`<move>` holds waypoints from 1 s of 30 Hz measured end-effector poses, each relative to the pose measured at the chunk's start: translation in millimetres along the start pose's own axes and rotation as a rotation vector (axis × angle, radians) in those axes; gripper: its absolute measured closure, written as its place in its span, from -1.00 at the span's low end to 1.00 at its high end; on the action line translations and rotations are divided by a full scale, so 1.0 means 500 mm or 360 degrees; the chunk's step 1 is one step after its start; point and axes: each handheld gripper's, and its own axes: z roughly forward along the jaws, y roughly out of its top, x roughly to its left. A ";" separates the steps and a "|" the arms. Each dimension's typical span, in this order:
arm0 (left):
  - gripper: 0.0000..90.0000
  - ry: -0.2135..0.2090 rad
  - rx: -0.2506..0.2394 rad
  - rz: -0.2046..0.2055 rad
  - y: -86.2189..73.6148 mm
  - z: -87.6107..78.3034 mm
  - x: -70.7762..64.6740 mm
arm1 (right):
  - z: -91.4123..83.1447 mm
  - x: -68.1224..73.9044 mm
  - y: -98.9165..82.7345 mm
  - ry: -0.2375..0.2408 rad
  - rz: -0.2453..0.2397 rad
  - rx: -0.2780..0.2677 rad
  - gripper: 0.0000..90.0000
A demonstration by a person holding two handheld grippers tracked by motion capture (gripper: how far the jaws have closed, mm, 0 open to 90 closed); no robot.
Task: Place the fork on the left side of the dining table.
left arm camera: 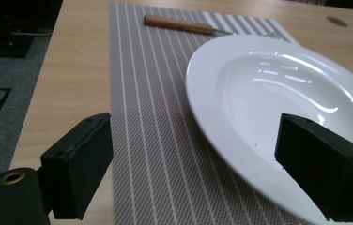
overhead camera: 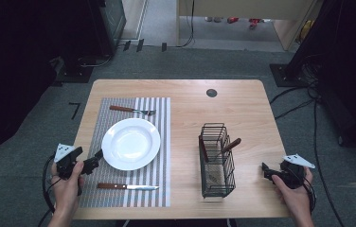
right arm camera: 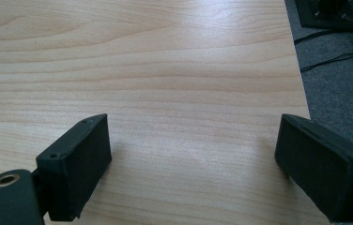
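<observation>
A white plate point(overhead camera: 131, 143) sits on a striped grey placemat point(overhead camera: 119, 189). Beyond the plate lies a wooden-handled fork point(overhead camera: 132, 110), and a wooden-handled knife point(overhead camera: 126, 187) lies in front of it. My left gripper point(overhead camera: 95, 160) is open at the plate's left rim, low over the mat. In the left gripper view the plate point(left arm camera: 278, 98) lies ahead between the jaws, with the fork point(left arm camera: 184, 26) at the far end of the placemat point(left arm camera: 156, 140). My right gripper point(overhead camera: 267, 171) is open over bare table near the right front corner, empty.
A black wire cutlery basket point(overhead camera: 217, 163) stands right of centre with a wooden-handled utensil point(overhead camera: 228, 146) leaning in it. A dark round grommet point(overhead camera: 211, 92) marks the table's far edge. The table's right edge point(right arm camera: 301, 89) runs close to my right gripper, with cables on the floor beyond.
</observation>
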 end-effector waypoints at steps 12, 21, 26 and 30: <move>-0.73 0.0158 0.0142 0.0086 -0.053 -0.014 0.040 | 0.000 0.001 0.000 0.0000 0.0003 0.0001 -0.77; -0.73 0.0241 0.0251 0.0117 -0.074 -0.016 0.055 | -0.001 0.001 0.000 -0.0001 0.0003 0.0001 -0.77; -0.73 0.0262 0.0280 0.0127 -0.075 -0.016 0.058 | -0.001 0.001 -0.001 0.0000 0.0003 0.0001 -0.77; -0.74 0.0277 0.0292 0.0149 -0.074 -0.013 0.056 | -0.001 0.000 -0.001 0.0001 -0.0002 -0.0002 -0.77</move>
